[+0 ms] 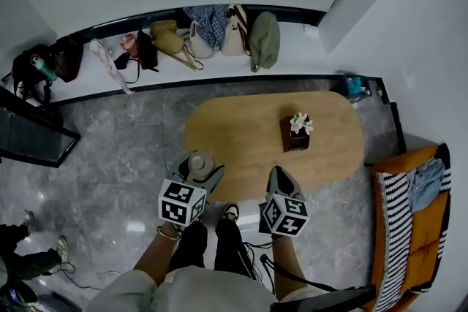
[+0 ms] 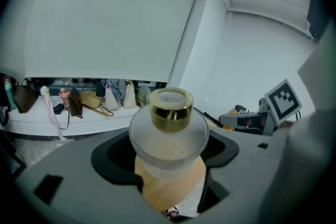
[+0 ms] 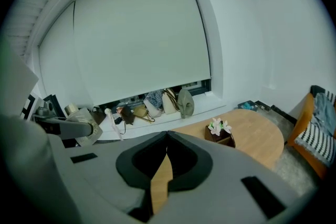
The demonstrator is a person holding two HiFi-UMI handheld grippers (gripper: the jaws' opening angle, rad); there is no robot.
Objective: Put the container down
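Grey marble floor (image 1: 124, 157) is spread around an oval wooden table (image 1: 248, 135), on which a small box of flowers (image 1: 297, 132) is set. Bags (image 1: 212, 29) are lined along a white ledge (image 1: 292, 47) under a blank white wall, and an orange chair (image 1: 409, 230) is seen at right. A frosted container (image 2: 168, 128) with a gold cap is clamped upright in the left gripper (image 1: 199, 170), over the table's near left edge. The right gripper (image 1: 280, 172) is held beside it, jaws pressed together on nothing.
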